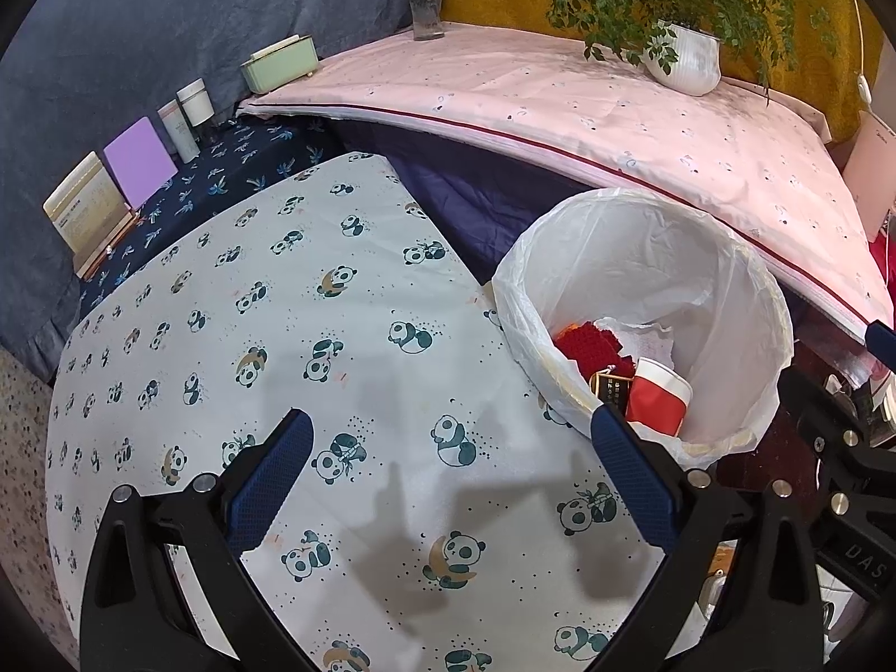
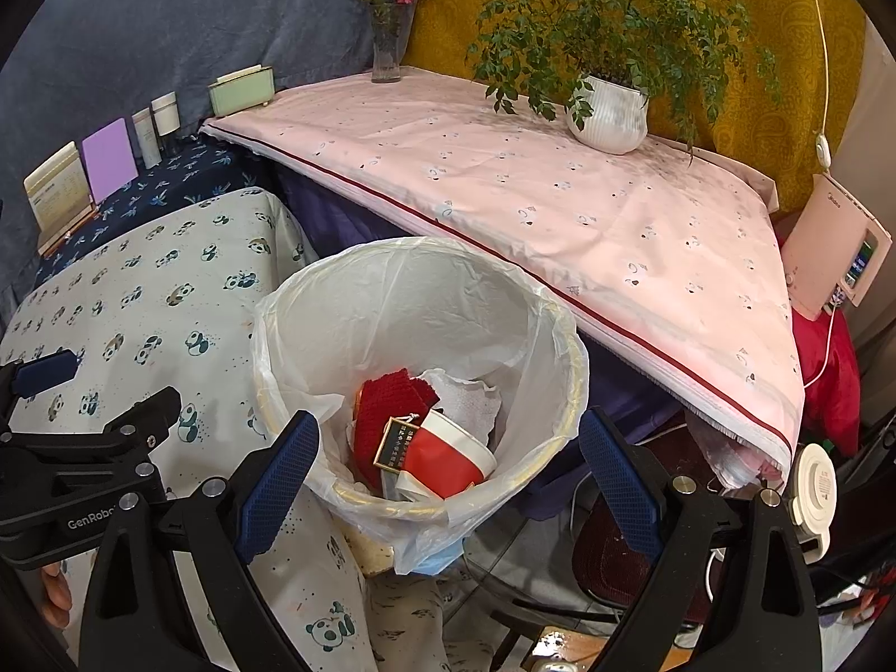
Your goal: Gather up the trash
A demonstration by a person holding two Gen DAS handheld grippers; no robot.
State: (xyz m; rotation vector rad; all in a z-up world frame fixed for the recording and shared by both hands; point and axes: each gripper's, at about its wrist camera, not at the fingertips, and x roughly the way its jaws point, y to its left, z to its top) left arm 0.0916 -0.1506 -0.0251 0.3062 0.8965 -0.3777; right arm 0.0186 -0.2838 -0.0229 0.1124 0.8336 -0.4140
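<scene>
Trash bin [image 2: 414, 336]: lined with a white plastic bag, standing just right of the panda-print table [image 1: 280, 336], its rim level with the table edge, presumably so litter can be dropped straight in. Contents: a red-and-white paper cup [image 2: 453, 456] on its side, a red knitted cloth [image 2: 386, 397], a crumpled white tissue [image 2: 467, 397], a small dark card with gold edging [image 2: 399, 442]. Left tongs [image 1: 453, 448]: spread wide, holding nothing, hovering over the bare panda cloth. Right tongs [image 2: 448, 453]: likewise wide apart and empty, poised above the bin mouth. No loose litter shows on the table; collection looks finished. Far pink-covered table [image 2: 560, 196]: potted plant [image 2: 613, 117], flower vase [image 2: 386, 50], green box [image 2: 242, 89].
</scene>
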